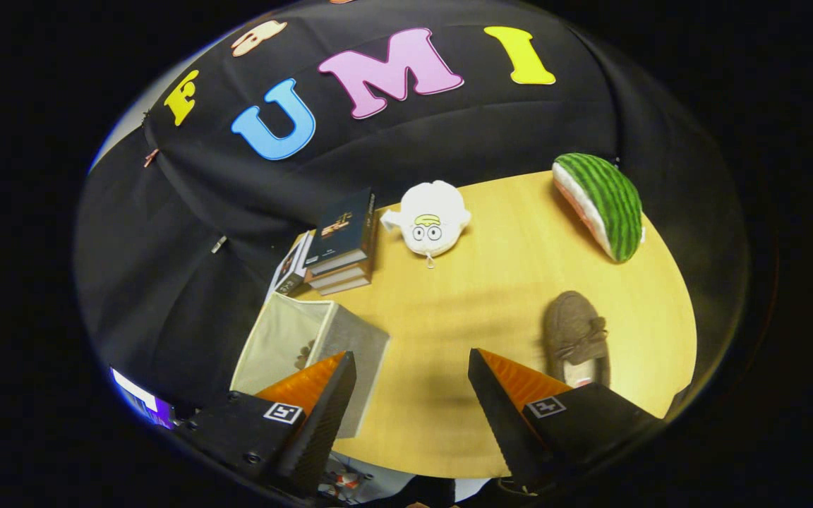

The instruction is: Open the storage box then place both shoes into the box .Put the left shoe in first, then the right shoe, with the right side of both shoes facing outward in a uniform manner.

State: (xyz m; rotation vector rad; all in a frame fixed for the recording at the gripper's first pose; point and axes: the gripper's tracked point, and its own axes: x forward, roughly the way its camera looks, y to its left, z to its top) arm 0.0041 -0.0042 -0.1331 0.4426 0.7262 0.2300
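Note:
My gripper (pixel 412 370) hangs open above the wooden table (pixel 477 310), with bare tabletop between its fingers. An open grey fabric storage box (pixel 353 339) with a pale lining stands just past the left finger. Something dark, partly hidden by the box wall, lies inside it (pixel 304 353). A brown fuzzy shoe (pixel 574 331) with a bow lies on the table just beyond the right finger, its toe pointing away from me. The right finger covers its heel end.
A stack of books (pixel 341 243) sits behind the box at the table's far left. A white plush toy (pixel 429 220) lies beside the books. A watermelon-slice plush (pixel 600 204) rests at the far right edge. Black cloth walls the booth behind.

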